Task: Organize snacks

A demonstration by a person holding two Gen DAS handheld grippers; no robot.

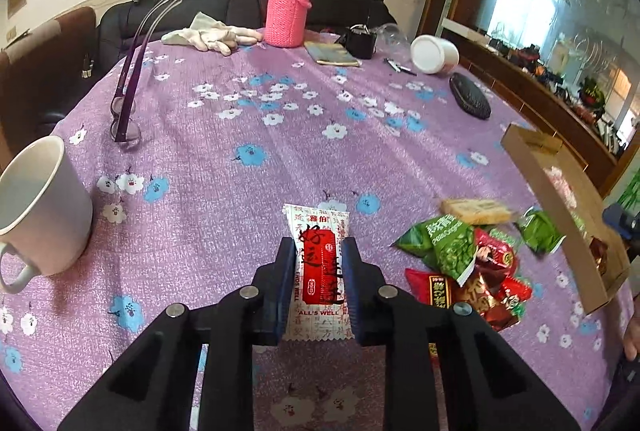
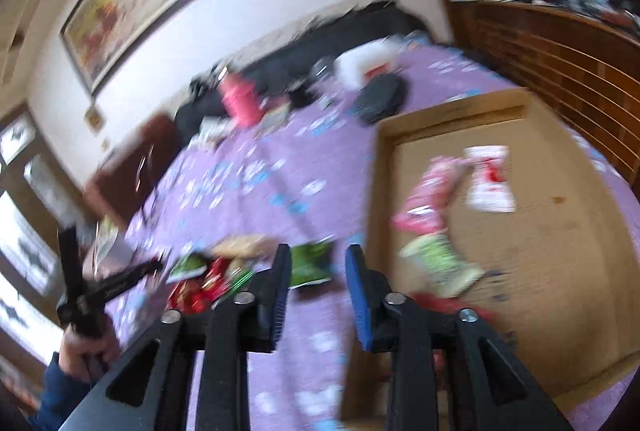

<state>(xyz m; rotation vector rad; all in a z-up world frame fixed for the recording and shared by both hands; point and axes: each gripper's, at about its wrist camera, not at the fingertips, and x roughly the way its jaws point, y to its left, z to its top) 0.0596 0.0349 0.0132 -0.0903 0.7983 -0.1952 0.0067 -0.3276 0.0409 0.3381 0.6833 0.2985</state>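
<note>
Left tongs (image 1: pixel 316 251) clenched the red-and-white snack packet (image 1: pixel 318 271), lifted for boxing; right tongs (image 2: pixel 316 263) released, empty, beside the cardboard box (image 2: pixel 560 231).

Both handheld grippers (image 1: pixel 316 255) (image 2: pixel 318 263) have matte black angular arms, round silver pivot screws and ribbed blue finger pads (image 1: pixel 354 291). A dark blue sleeve (image 2: pixel 60 395) covers the person's wrist.

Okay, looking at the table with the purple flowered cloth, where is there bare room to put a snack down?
The widest bare stretch of the tablecloth lies mid-table, between the glasses and the black case. The strip between the white mug and the gripped packet is free too. It is crowded around the snack pile beside the cardboard box, and along the far edge.
</note>
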